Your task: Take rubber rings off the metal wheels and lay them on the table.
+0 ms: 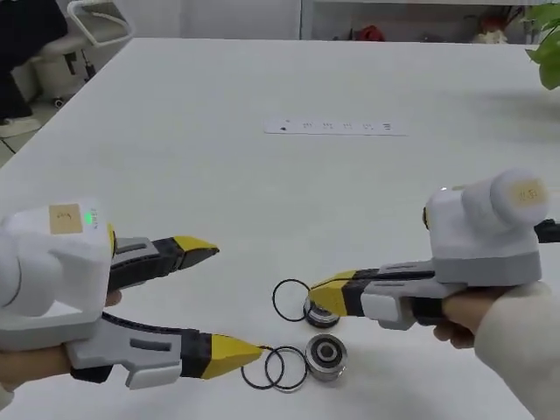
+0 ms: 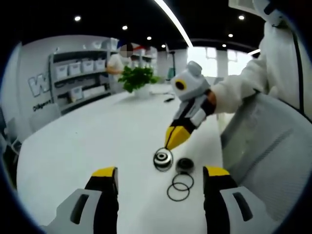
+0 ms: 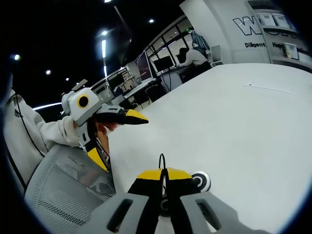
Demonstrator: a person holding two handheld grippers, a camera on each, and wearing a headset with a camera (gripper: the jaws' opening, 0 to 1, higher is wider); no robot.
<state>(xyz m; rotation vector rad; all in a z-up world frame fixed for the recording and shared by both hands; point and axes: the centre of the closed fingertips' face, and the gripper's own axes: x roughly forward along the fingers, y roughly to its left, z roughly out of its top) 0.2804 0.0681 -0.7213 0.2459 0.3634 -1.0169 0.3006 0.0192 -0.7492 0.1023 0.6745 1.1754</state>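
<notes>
A rubber ring is pinched in the closed right tongs, likely for laying on the counter; left tongs are held wide, empty.

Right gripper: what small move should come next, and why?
Probably lower the rubber ring to the table beside the two loose rings, then open. The right gripper looks shut on that ring, which seems clear of the wheel at its tip.
</notes>
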